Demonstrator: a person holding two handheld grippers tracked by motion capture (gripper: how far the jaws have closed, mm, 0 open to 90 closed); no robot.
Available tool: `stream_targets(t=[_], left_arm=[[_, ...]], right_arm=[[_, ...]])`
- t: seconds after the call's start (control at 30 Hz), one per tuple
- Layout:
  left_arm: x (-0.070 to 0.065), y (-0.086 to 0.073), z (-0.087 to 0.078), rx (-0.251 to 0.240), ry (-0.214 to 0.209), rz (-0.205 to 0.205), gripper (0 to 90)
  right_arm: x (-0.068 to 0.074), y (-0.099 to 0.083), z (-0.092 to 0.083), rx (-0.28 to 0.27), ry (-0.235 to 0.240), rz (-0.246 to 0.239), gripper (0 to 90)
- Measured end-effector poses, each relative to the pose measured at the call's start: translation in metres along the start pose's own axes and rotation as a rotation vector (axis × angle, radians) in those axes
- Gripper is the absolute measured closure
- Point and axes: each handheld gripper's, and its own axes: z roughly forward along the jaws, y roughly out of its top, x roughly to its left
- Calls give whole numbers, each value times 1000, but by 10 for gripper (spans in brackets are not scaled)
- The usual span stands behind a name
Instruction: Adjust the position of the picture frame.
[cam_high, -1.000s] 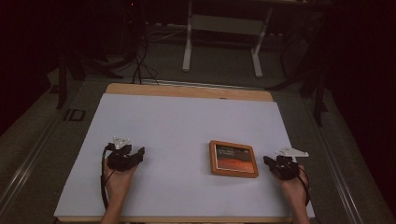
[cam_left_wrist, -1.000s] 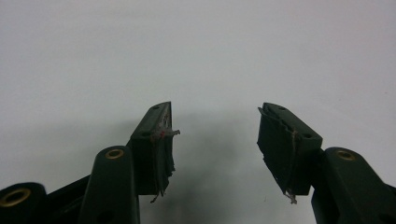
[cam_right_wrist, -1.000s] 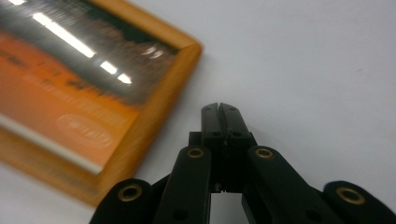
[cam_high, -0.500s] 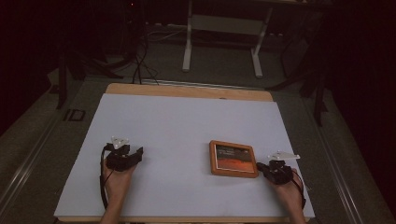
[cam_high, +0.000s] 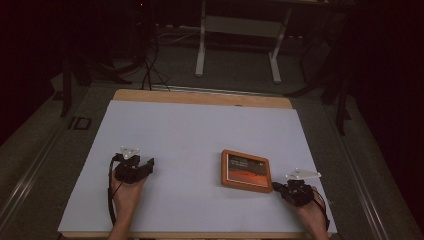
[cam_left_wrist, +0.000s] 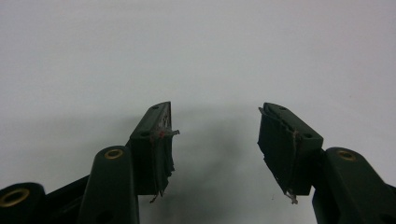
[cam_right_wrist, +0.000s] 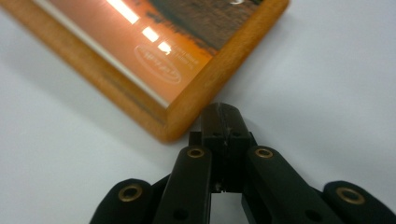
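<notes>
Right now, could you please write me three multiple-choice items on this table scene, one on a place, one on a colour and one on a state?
1. Where does the picture frame lie on the white table cover?
A. At the far left corner
B. Right of the middle, near the right gripper
C. Under the left gripper

2. What colour is the frame's border?
A. Orange-brown wood
B. Blue
C. Black

3. How do the two grippers stand?
A. Both open
B. Left shut, right open
C. Left open, right shut

Answers: 1 B, since the high view shows it just beside the right gripper's tip. 2 A, since the right gripper view shows a wooden orange-brown edge. 3 C, since the left gripper view shows a wide gap, while the right jaws meet at the frame's corner.
</notes>
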Motion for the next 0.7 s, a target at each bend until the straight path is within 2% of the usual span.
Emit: stream_targets(t=[0.17,0.43,0.6,0.7], left_arm=[[1,0,1,1,2,-4,448],[0,0,0,5,-2,1,448],[-2,-1,-2,1,-37,-5,453],[-6,-1,-3,3,-53,7,455]], right_arm=[[18,0,1,10,41,-60,900],[53,11,12,20,100,-187,900],[68,16,19,22,157,-245,900],[79,21,24,25,186,-276,900]])
